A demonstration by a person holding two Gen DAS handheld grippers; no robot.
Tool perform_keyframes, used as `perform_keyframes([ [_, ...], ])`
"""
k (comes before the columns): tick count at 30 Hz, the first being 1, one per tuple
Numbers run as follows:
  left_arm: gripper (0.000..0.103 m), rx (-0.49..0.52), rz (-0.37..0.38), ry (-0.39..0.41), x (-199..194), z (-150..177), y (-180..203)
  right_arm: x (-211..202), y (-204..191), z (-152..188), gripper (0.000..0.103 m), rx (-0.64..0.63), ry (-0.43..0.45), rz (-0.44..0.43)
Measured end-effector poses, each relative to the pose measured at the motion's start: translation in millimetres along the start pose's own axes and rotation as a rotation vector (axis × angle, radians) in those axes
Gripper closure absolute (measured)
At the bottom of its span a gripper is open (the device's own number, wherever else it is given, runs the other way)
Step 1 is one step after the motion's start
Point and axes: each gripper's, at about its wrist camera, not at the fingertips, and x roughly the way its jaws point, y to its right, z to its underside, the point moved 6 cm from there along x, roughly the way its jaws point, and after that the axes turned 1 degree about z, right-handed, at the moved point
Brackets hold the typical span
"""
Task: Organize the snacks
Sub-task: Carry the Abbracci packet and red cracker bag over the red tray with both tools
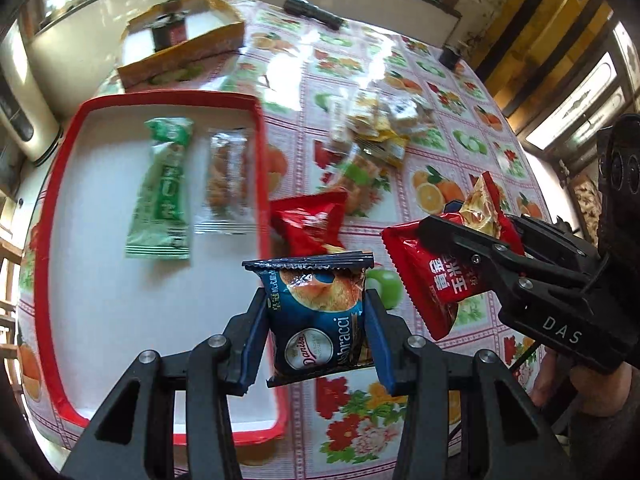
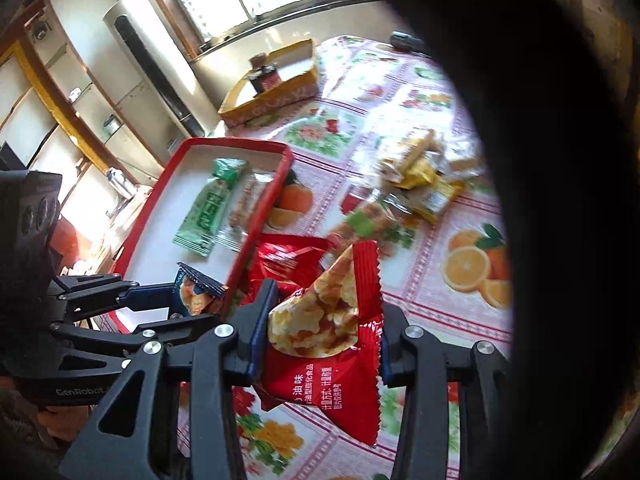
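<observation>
Right gripper (image 2: 320, 336) clamps a red snack pack (image 2: 332, 368), jaws pressed on both sides, pack raised over the fruit-print tablecloth (image 2: 440, 300). At left, the left gripper (image 2: 176, 304) holds a blue pack (image 2: 196, 292) over the near corner of the red tray (image 2: 264, 208). In the tray: a green pack (image 2: 210, 208) and a clear pack (image 2: 244, 212) side by side. Another red pack (image 2: 284, 260) lies just outside the tray rim. A loose pile of yellow and clear snacks (image 2: 416, 172) sits farther out (blurred). A yellow box (image 2: 272, 100) stands at the far table edge. A dark shape (image 2: 560, 160) blocks the right side.
</observation>
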Motion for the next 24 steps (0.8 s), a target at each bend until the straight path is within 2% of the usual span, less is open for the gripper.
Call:
perform_keyframes([
  [6, 0.057, -0.109, -0.105, 0.043, -16, -9, -74, 47, -70, -31, 0.059, -0.129, -0.034, -0.078],
  [11, 0.057, -0.147, -0.19, 0.044, -13, -19, -119, 85, -106, -49, 0.059, -0.176, -0.067, -0.119],
  [13, 0.057, -0.154, -0.23, 0.046, -9, -25, -132, 94, -115, -61, 0.059, -0.188, -0.07, -0.132],
  [17, 0.057, -0.181, -0.263, 0.037, 1, -36, -152, 112, -127, -88, 0.059, -0.221, -0.059, -0.11],
  [24, 0.057, -0.187, -0.289, 0.041, 4, -43, -164, 151, -155, -114, 0.059, -0.31, -0.083, -0.077],
])
